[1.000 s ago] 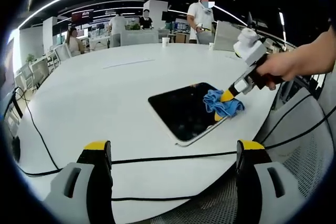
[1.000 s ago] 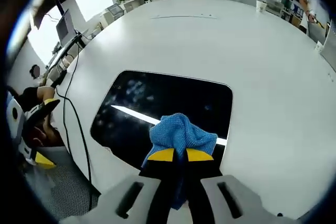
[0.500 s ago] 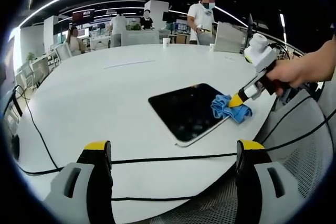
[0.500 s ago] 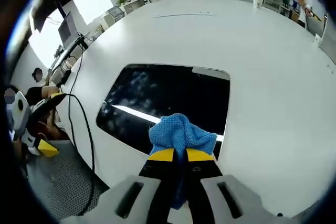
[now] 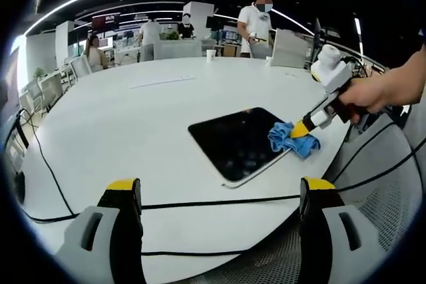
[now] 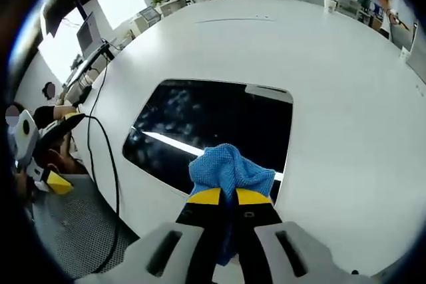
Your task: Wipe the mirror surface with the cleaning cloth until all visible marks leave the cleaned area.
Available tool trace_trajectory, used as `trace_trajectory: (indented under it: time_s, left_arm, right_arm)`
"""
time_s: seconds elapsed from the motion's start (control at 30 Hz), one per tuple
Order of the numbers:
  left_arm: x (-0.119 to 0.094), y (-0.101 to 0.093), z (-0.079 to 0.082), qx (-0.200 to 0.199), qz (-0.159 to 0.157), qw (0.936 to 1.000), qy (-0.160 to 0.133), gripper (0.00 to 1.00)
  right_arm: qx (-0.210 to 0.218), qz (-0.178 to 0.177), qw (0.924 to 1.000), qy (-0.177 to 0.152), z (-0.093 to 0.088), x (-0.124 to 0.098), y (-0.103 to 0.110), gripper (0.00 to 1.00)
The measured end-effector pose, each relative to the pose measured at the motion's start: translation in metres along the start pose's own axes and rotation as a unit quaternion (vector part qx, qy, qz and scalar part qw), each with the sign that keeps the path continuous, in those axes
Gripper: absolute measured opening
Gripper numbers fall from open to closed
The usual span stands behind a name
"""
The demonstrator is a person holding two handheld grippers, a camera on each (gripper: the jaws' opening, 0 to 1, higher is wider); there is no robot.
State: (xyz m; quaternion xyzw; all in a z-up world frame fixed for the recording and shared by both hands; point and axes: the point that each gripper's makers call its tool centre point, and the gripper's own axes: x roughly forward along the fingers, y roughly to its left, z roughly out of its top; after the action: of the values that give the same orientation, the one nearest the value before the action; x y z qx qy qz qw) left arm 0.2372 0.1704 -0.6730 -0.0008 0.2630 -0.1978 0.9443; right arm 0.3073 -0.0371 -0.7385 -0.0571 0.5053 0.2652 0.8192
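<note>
A dark rectangular mirror [image 5: 236, 141] [image 6: 213, 128] lies flat on the white table [image 5: 133, 118], with faint smudges on its near part. My right gripper [image 6: 227, 196] is shut on a bunched blue cleaning cloth [image 6: 229, 169] [image 5: 291, 138], which rests on the mirror's corner at the table's edge. In the left gripper view that gripper [image 5: 307, 124] comes in from the right, held by a hand. My left gripper [image 5: 219, 187] stands open near the table's front edge, well short of the mirror, with nothing between its fingers.
Black cables [image 5: 200, 201] run across the table's near edge. A paper cup [image 5: 210, 52] and a laptop [image 5: 288, 46] stand at the far side. Several people [image 5: 255, 21] are beyond the table. A mesh chair [image 5: 386, 191] sits at the right.
The right gripper drew the cloth from inside the mirror out to its corner by the table's edge, then held almost still. The left gripper has not moved.
</note>
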Motion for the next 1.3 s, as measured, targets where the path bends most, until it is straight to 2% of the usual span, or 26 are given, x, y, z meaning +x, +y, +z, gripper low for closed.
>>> trace_trajectory:
  time_s: [0.63,1.3]
  left_arm:
    - [-0.001,0.002,0.003,-0.010,0.003,0.9999,-0.011,0.99]
    - [-0.001,0.004,0.003,-0.019,0.006,0.9997,-0.015,0.99]
  right_arm:
    - [0.041,0.005,0.9992,0.001,-0.005,-0.007,-0.018,0.01]
    - [0.067,-0.011,0.9977,-0.003,-0.010,-0.014,-0.045,0.01]
